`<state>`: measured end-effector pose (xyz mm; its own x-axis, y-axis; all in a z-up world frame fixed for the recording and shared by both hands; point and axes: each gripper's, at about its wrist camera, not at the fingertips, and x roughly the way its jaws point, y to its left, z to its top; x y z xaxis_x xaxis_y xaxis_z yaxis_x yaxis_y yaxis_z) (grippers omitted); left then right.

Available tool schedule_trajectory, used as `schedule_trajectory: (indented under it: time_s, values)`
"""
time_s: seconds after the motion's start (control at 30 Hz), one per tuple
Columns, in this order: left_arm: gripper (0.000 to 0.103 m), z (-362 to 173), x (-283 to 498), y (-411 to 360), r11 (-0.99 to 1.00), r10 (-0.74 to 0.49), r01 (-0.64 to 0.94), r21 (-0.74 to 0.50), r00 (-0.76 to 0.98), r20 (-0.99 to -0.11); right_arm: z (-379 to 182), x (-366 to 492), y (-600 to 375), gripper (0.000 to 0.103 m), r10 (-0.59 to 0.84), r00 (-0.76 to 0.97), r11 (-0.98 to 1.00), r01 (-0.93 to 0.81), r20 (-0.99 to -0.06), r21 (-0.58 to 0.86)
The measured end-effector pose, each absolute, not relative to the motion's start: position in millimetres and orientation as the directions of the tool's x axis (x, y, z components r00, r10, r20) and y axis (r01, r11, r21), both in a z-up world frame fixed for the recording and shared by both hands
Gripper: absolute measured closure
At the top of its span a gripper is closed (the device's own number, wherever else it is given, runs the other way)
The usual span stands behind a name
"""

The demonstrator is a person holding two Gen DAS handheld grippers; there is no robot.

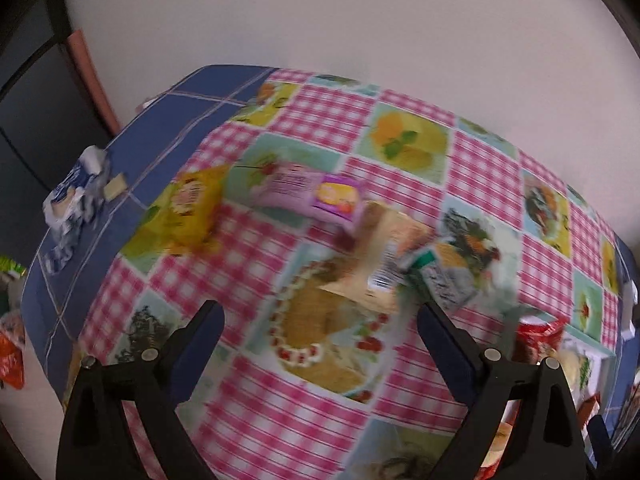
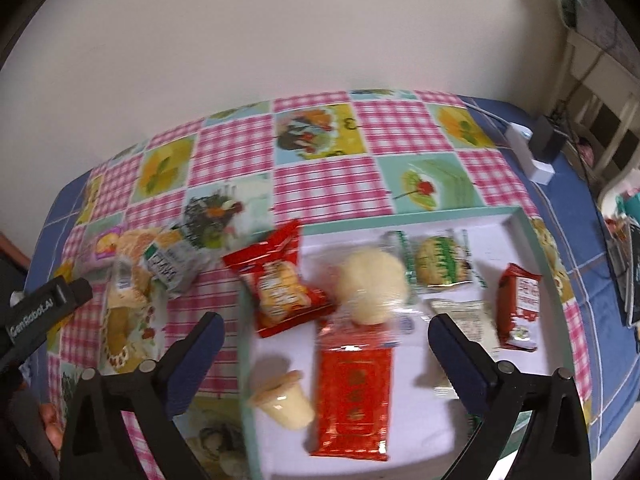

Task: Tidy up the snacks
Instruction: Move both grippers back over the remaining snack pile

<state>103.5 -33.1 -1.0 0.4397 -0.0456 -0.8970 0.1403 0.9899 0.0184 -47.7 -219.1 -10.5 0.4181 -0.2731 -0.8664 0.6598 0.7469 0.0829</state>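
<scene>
left tool (image 1: 320,316) open, empty | right tool (image 2: 326,328) open over tray (image 2: 560,300)

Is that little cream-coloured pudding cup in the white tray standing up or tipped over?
Tipped over. The cream-coloured pudding cup lies on its side on the white tray, lid end pointing up-left.

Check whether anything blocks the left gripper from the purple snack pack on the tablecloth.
Nothing visible does. The left gripper is open and empty, and only patterned tablecloth lies between it and the purple snack pack.
</scene>
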Motion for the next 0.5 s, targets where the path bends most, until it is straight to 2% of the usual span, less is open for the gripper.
schedule_trajectory:
  time_s: [0.27,0.5]
  values:
    - [0.006,5,118,6,0.998,0.008,0.045,0.032,0.449,-0.894,-11,-26,-180,0.0,-0.235,0.46,0.82,0.567,-0.856,0.08]
    - [0.006,7,124,20,1.0,-0.005,0.024,0.007,0.453,-0.892,-16,-8,-163,0.0,-0.228,0.457,0.842,0.536,-0.86,0.062]
